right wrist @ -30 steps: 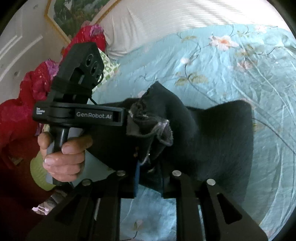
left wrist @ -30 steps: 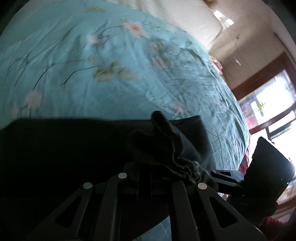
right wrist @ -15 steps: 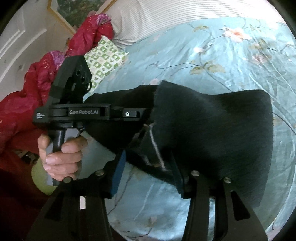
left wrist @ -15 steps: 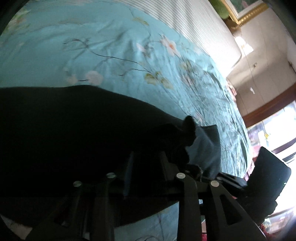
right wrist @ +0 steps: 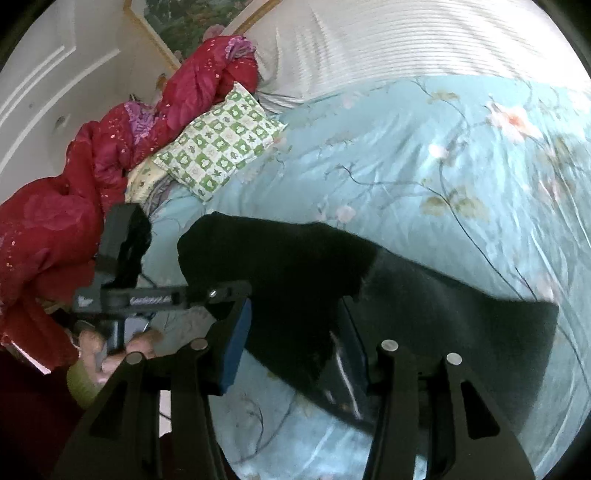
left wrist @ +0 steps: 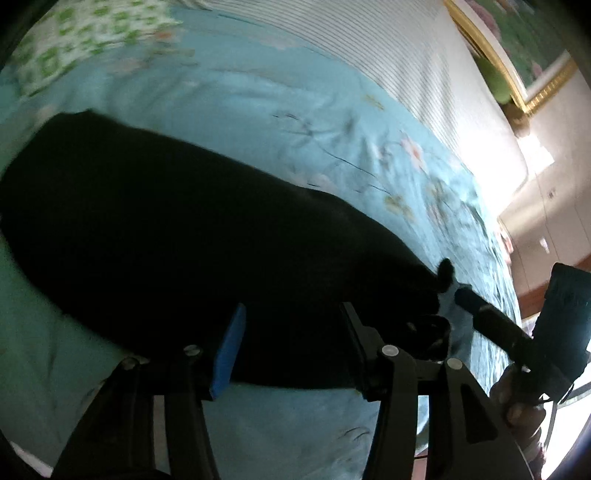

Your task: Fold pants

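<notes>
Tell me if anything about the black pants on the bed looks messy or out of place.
The black pants lie mostly flat on the floral bedspread, but one small tuft of fabric sticks up at the edge near the right gripper. Nothing looks damaged.

Teal floral bedsheet [right wrist: 424, 155] spread ahead of claw. Green-and-white checked pillow [right wrist: 221, 147] far left of it; crumpled red quilt [right wrist: 110, 147] beyond, gold-framed painting [right wrist: 192, 22] behind.
</notes>
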Demonstrator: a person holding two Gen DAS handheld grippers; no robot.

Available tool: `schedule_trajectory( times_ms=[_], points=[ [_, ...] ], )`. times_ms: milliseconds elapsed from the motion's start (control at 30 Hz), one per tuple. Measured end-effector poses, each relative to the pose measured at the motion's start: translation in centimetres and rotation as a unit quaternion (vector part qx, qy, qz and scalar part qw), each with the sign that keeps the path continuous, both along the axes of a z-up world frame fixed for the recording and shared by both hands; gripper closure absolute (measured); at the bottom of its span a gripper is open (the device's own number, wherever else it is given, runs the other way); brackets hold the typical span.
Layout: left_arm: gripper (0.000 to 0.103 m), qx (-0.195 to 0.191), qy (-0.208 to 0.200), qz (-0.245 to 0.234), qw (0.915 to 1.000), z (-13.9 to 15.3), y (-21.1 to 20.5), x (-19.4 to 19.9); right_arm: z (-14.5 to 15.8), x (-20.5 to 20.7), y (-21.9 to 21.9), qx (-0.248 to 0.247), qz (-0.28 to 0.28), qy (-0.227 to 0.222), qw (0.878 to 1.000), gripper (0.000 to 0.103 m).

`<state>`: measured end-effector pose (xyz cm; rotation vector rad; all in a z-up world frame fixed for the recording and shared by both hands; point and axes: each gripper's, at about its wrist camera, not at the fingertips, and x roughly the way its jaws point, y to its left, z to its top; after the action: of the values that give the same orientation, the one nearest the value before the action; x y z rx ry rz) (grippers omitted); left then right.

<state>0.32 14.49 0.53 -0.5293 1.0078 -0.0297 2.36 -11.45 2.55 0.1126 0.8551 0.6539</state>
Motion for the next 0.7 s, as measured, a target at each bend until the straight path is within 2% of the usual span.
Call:
schedule_trajectory(
  times_ms=[200,367,467,700],
  points=[
    [0.050,0.000,0.005,0.052,0.9986,-0.1,4.0,-2.8,-0.1,2.0,3.5,-0.011,0.039,0.001,0.999,0.053],
    [0.038,0.003,0.002,0.093,0.9957,0.2,6.4,-4.3,-0.4,3.8,6.3,-0.018,0.065,0.007,0.998,0.053],
    [0.038,0.009,0.010,0.118,0.9929,0.1,8.0,-5.0,-0.4,4.9,8.3,-0.024,0.083,0.011,0.996,0.053],
    [0.033,-0.013,0.025,0.184,0.9825,-0.9,12.4,-6.3,-0.8,7.3,12.4,-0.046,0.123,0.026,0.991,0.052]
  ],
)
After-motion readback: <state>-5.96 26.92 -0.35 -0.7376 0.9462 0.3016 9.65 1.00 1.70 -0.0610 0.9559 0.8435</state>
